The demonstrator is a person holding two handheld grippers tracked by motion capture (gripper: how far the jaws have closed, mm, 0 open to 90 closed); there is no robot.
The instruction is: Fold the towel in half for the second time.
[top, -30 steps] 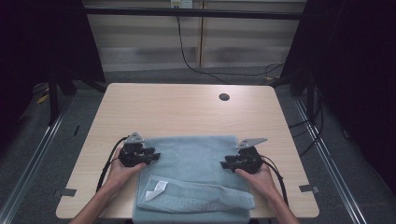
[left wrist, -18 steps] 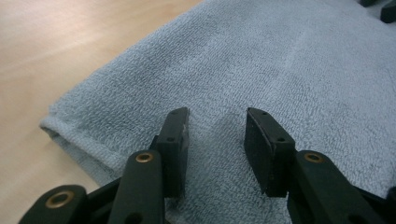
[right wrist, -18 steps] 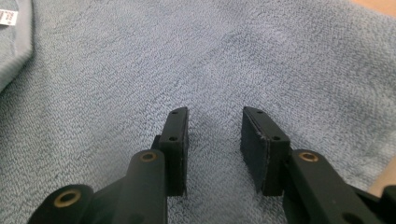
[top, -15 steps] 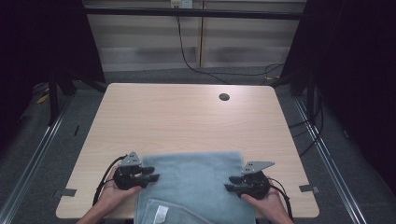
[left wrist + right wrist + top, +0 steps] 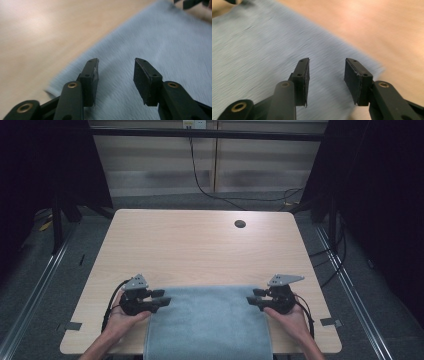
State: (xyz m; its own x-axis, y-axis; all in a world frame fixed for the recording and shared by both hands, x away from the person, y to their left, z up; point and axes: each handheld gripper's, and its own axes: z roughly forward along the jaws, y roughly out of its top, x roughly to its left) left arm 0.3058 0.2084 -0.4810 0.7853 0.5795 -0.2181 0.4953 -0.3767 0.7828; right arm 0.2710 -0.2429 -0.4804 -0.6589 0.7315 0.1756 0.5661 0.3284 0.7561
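A light blue towel (image 5: pixel 210 322) lies flat on the near part of the wooden table (image 5: pixel 200 250), its front hanging over the near edge. My left gripper (image 5: pixel 162 299) hovers over the towel's far left corner (image 5: pixel 75 72); its jaws have just been opening and stand apart with nothing between them. My right gripper (image 5: pixel 252 301) hovers over the far right corner (image 5: pixel 362 62); its jaws too have just been opening and hold nothing. In the left gripper view (image 5: pixel 116 75) and the right gripper view (image 5: pixel 327 75) the towel lies below the pads, untouched.
A round cable hole (image 5: pixel 240 224) sits near the table's far right. Dark frame posts and floor rails flank the table, and a black cable (image 5: pixel 200 175) hangs against the far wall. Bare wood stretches beyond the towel.
Both hands drew back toward the near edge, pulling the towel's far edge with them and covering the folded-over flap and label. Both grippers then let go of the corners.
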